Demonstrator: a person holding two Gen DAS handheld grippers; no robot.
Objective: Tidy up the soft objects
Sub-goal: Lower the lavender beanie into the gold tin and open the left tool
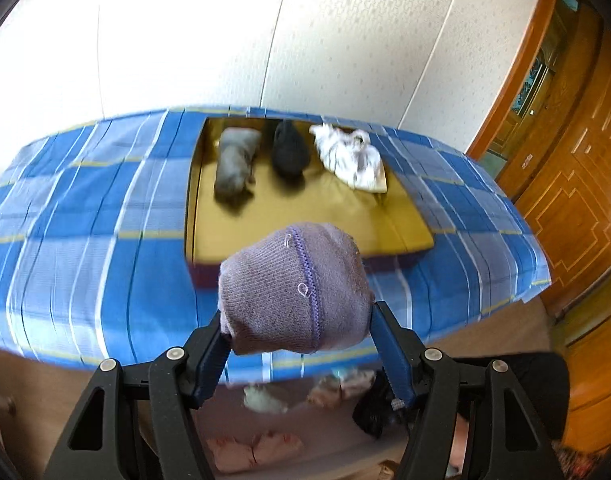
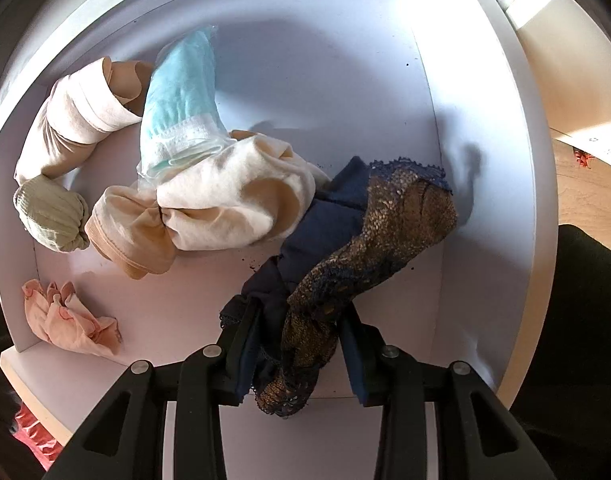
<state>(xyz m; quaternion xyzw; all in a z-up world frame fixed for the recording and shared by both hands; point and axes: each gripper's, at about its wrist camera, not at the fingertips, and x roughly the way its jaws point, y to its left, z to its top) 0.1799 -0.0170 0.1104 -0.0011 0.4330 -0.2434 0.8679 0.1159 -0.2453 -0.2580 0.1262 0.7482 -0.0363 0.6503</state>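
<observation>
The left gripper is clenched on one purple sock, rolled into a ball and held in the air, clear of the checked cloth below. Beyond the sock lies a yellow tray set into the cloth. Along its far edge sit three bundles in a row, apart from one another: one grey, one black, one white. The near half of the tray is bare, with open room up to its front edge. The cloth's near edge hangs over; under it more soft items show, blurred.

The right gripper points down into a white drawer and grips one dark blue lace garment, which trails from the jaws to the right wall. The drawer's far half is bare. The remaining items crowd the left and middle: one teal pad, one cream garment, one beige roll, one green sock ball against the left wall, and one pink piece at the near left corner. A dark sleeve borders the drawer's right side.
</observation>
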